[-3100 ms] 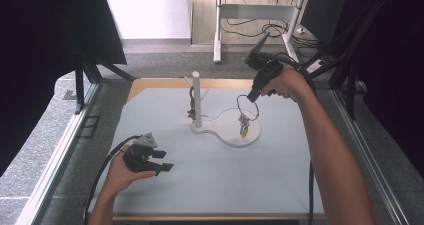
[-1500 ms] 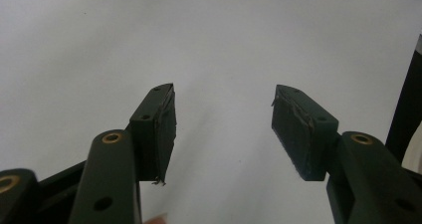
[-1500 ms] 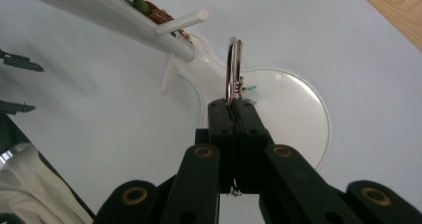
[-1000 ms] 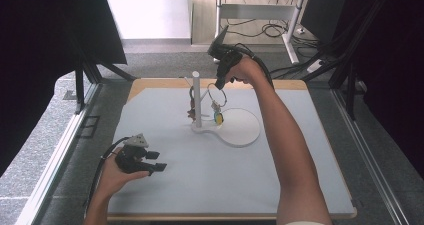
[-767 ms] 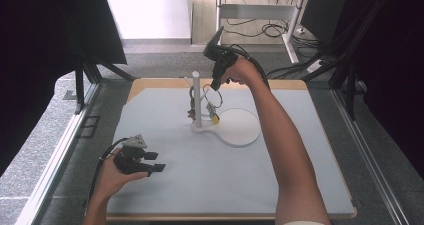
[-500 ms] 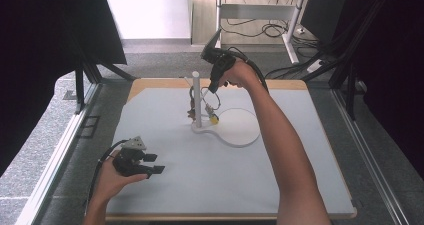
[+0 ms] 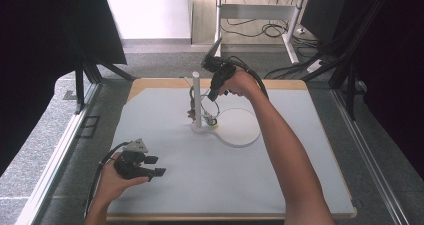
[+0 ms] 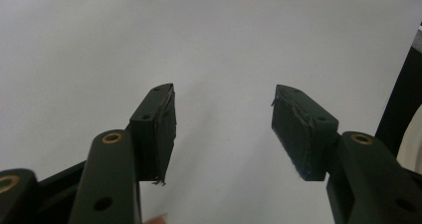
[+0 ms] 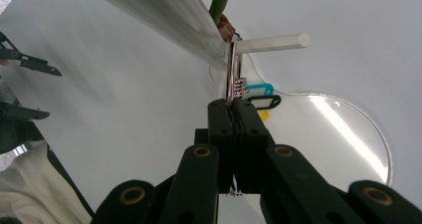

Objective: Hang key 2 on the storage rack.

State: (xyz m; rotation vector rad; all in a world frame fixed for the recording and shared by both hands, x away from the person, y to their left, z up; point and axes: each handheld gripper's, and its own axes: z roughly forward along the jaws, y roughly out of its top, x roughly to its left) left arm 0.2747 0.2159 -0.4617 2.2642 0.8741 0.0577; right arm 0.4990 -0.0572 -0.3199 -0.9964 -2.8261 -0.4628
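With my right gripper (image 9: 233, 109) fingers clenched on the key ring (image 9: 232, 69) beside the stand's post (image 7: 196, 97), I ease the ring over the peg (image 9: 271, 42) before releasing; left gripper (image 7: 150, 166) idles open.

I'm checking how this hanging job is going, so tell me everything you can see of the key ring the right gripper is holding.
The key ring is a thin, shiny metal loop, seen almost edge-on and upright. The right gripper is shut on its lower edge. Its top sits at the horizontal peg of the clear stand; whether it is hooked over the peg I cannot tell. A short beaded chain and small tags, blue, black and yellow, hang by the jaws. From above it hangs close beside the stand's post.
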